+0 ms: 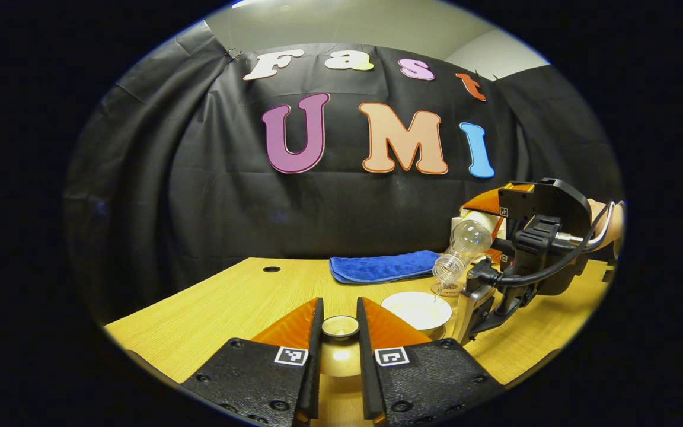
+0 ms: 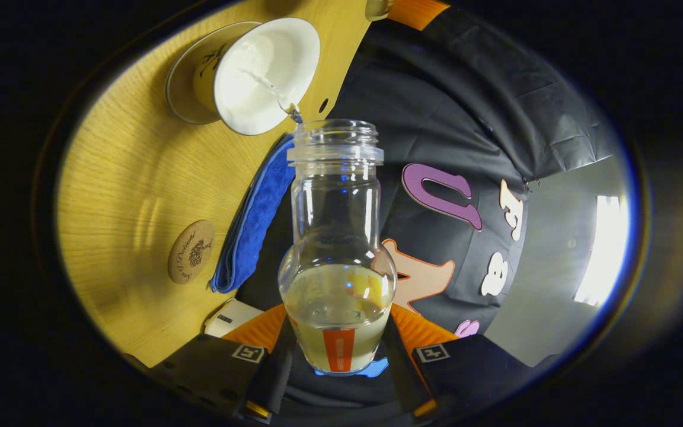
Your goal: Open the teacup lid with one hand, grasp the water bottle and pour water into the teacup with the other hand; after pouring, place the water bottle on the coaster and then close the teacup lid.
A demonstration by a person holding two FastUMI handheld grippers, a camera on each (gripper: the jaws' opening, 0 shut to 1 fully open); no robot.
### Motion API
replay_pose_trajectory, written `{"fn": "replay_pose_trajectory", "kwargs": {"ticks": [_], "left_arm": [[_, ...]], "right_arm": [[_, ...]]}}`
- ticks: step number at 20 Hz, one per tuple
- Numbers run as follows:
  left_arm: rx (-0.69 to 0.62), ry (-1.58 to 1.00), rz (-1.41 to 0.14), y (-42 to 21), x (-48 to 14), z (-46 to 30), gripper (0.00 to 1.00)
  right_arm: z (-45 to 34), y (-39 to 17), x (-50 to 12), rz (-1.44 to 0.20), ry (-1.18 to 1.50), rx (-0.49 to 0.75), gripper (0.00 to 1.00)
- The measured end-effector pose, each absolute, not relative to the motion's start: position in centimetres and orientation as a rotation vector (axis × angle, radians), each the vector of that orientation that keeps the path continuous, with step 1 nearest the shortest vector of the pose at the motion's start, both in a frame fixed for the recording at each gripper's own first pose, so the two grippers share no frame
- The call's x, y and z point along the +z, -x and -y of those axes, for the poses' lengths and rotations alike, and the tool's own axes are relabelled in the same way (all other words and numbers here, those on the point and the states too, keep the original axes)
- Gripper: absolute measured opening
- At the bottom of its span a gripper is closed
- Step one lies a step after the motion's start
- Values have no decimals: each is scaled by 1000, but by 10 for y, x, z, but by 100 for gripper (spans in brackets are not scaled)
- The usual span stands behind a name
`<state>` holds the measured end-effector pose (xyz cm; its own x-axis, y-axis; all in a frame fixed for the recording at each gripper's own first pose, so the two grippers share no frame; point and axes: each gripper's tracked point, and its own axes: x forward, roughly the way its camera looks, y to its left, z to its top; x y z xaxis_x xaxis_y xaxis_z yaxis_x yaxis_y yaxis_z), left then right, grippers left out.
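There is one cup (image 2: pixel 264 74), one lid (image 1: pixel 340 327), one bottle (image 2: pixel 337 249), one coaster (image 2: pixel 191 251), one blue cloth (image 2: pixel 252 222) and two grippers.

The right gripper (image 2: pixel 337 362) squeezes the fat bottom part of the bottle, one finger on each side. The bottle is clear, has no cap and is tipped over, with its mouth just above the rim of the cup. A thin stream of water runs from the mouth into the cup. Some water sits in the bottle's bottom part.

The cup is open and white inside. It stands on a saucer (image 2: pixel 184 89) on the tabletop (image 2: pixel 128 178). You cannot tell how full the cup is.

The left gripper (image 1: pixel 340 332) is nearly closed and pinches the lid by its small knob, held up beside the cup. Most of the lid is hidden behind the fingers.

The cloth lies folded behind the cup. The coaster is bare, past the cloth's far end from the cup. A small white box (image 2: pixel 232 317) near the coaster is partly cut off.
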<state>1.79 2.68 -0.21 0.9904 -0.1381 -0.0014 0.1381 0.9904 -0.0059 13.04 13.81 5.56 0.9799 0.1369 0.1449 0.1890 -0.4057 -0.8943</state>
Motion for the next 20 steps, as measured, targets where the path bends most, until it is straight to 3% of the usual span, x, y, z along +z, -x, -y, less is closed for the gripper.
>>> {"fn": "replay_pose_trajectory", "kwargs": {"ticks": [9, 20], "left_arm": [[-135, 6, -2, -19, -2, -27, 27], [-134, 5, -1, -19, -2, -27, 27]], "right_arm": [[-150, -127, 72, 317, 2016, -73, 75], [-142, -125, -11, -7, 1576, 156, 75]]}}
